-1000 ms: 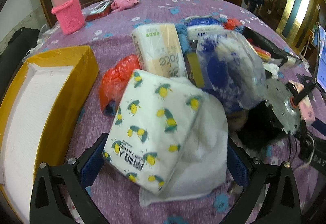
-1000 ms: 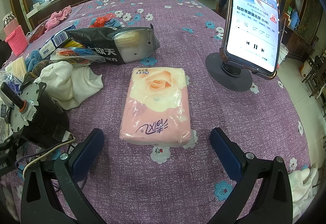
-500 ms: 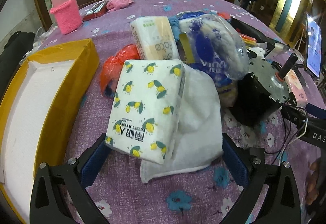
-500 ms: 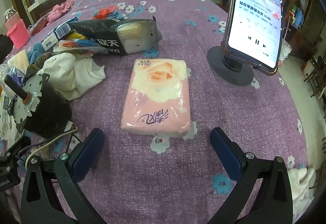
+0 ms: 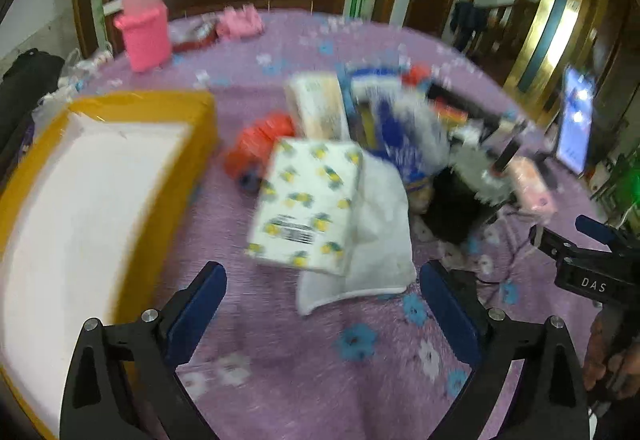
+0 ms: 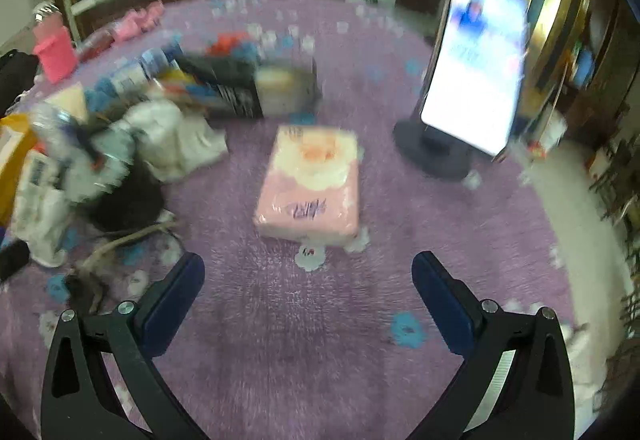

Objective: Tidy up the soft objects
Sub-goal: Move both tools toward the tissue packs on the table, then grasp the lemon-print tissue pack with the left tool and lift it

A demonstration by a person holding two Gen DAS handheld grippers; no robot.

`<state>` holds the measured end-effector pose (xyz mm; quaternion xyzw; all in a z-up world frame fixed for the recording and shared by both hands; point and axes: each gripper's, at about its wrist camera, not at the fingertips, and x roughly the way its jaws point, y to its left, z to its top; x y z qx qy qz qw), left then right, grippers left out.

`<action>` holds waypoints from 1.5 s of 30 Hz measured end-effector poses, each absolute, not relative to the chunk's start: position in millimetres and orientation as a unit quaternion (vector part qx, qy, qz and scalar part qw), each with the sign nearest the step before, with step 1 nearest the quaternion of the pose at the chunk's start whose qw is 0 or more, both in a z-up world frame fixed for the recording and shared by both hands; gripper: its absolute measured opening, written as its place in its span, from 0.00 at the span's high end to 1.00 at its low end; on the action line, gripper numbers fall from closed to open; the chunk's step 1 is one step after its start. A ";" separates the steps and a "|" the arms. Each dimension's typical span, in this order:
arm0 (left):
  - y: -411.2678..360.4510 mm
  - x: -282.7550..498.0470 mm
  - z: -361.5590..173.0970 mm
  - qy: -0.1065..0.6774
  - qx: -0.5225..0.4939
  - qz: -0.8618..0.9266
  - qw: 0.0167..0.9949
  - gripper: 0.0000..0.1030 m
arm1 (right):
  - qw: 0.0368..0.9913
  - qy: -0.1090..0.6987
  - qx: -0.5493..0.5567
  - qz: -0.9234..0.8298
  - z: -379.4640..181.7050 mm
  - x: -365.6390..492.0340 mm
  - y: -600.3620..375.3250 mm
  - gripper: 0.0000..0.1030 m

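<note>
Blur is smearing both wrist views, so I am reading only the larger shapes. I am seeing my left gripper (image 5: 323, 298) with its fingers spread wide and nothing between them, hanging over the purple flowered tablecloth (image 5: 360, 352). Just ahead of its fingertips a lemon-print tissue pack (image 5: 306, 199) is lying partly on top of a white cloth (image 5: 380, 240), the cloth poking out at the pack's right and near edges. To the left a yellow box (image 5: 160, 175) with a white lining is sitting apart from the pack, its near corner beside the left fingertip. Behind the pack I am making out an orange bag (image 5: 260, 139), a cream tissue pack (image 5: 318, 107) and a clear blue-printed bag (image 5: 404, 127), all crowded together; a pink knitted bottle cover (image 5: 144, 39) is standing far back. My right gripper (image 6: 308, 280) is likewise released, jaws wide, empty, facing a pink rose-print tissue pack (image 6: 312, 183) lying flat on the cloth a little ahead of the tips and roughly centred between them, touching neither finger. A phone on a stand (image 6: 472, 71) is standing upright to the right of that pack, screen lit. To the left a heap of white fabric (image 6: 168, 135) and a black packet (image 6: 236, 87) are lying, details too blurred to read.
</note>
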<state>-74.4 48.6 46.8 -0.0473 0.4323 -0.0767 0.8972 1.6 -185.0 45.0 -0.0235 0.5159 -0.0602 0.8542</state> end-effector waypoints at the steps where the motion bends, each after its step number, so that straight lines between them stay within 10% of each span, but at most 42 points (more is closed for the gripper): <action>1: 58.0 -80.4 52.6 0.423 -0.052 -0.077 0.901 0.04 | 0.863 0.502 -0.027 -0.059 52.9 -2.5 -183.7 0.00; 5: 85.3 -101.9 66.1 0.395 -0.062 -0.070 0.914 0.04 | 0.912 0.410 0.002 -0.028 92.6 -22.4 -181.6 0.00; 11: 82.1 -115.8 65.3 0.413 -0.035 -0.066 0.908 0.06 | 0.906 0.422 0.022 -0.031 73.6 1.6 -180.8 0.00; 14: 70.0 -102.0 67.7 0.431 -0.022 -0.087 0.898 0.27 | 0.909 0.413 0.042 -0.047 61.1 -2.1 -187.9 0.00; 30: 37.0 -14.2 35.9 0.472 0.010 -0.076 0.878 0.28 | 0.901 0.426 0.074 -0.040 53.8 -4.4 -196.6 0.00; 34: 37.6 -6.4 29.4 0.482 -0.004 -0.097 0.871 0.47 | 0.897 0.434 0.078 -0.041 49.8 -0.7 -196.9 0.00; 45: 53.2 -14.6 34.6 0.462 -0.040 -0.103 0.880 0.50 | 0.890 0.448 0.071 -0.041 42.9 3.2 -195.1 0.00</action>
